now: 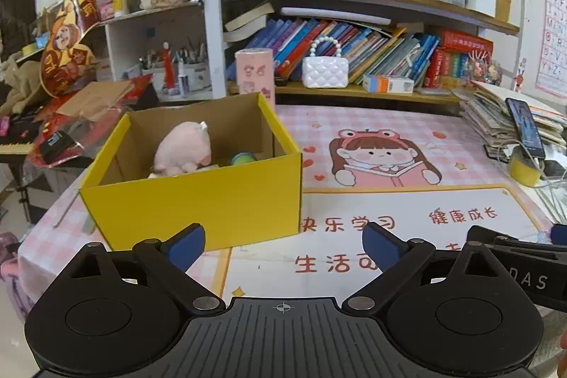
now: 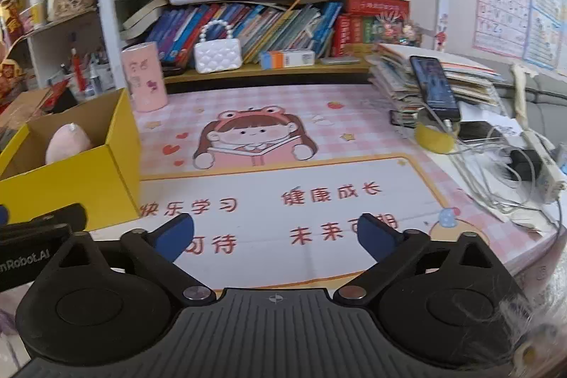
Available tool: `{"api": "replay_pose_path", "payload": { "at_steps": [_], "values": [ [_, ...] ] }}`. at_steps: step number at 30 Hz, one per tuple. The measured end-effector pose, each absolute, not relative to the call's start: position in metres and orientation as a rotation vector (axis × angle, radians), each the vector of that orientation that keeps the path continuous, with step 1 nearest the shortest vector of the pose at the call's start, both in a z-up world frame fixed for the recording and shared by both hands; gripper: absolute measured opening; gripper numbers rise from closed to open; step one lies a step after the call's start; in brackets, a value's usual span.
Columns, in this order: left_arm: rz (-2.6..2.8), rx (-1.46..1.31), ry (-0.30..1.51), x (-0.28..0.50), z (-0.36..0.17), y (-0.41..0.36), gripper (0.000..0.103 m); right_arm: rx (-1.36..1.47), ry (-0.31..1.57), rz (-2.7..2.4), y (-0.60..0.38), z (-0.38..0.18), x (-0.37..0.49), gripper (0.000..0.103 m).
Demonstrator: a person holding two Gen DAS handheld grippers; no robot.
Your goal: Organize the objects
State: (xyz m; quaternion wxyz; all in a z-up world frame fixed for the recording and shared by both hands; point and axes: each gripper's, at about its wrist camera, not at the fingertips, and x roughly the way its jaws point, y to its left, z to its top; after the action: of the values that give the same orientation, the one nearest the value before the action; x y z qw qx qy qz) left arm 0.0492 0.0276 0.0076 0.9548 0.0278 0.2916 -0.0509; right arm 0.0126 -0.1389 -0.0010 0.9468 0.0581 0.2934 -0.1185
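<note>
The yellow box (image 1: 191,201) sits left of centre in the left wrist view; its near wall hides the lower part of the pink plush (image 1: 182,147) and most of a green-blue item (image 1: 243,158). Left gripper (image 1: 283,245) and right gripper (image 2: 275,231): fingers wide apart, holding nothing, above the desk mat (image 2: 319,172).

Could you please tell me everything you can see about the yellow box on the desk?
The yellow box is an open-topped rectangular carton that looks like cardboard, bright yellow outside and plain brown inside. It stands upright on the pink checked desk mat, at its left side, turned slightly askew. Inside lie a pink plush toy and a small green-and-blue round object, partly hidden by the front wall. A pink cylinder stands just behind it. Neither gripper touches it.
</note>
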Motion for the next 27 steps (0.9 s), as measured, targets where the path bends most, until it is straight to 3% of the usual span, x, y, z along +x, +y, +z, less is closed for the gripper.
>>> {"api": "replay_pose_path", "payload": {
  "at_steps": [27],
  "values": [
    [-0.022, 0.105, 0.673, 0.038, -0.003, 0.024, 0.103, 0.035, 0.683, -0.284, -0.126, -0.014, 0.004, 0.103]
  ]
}}
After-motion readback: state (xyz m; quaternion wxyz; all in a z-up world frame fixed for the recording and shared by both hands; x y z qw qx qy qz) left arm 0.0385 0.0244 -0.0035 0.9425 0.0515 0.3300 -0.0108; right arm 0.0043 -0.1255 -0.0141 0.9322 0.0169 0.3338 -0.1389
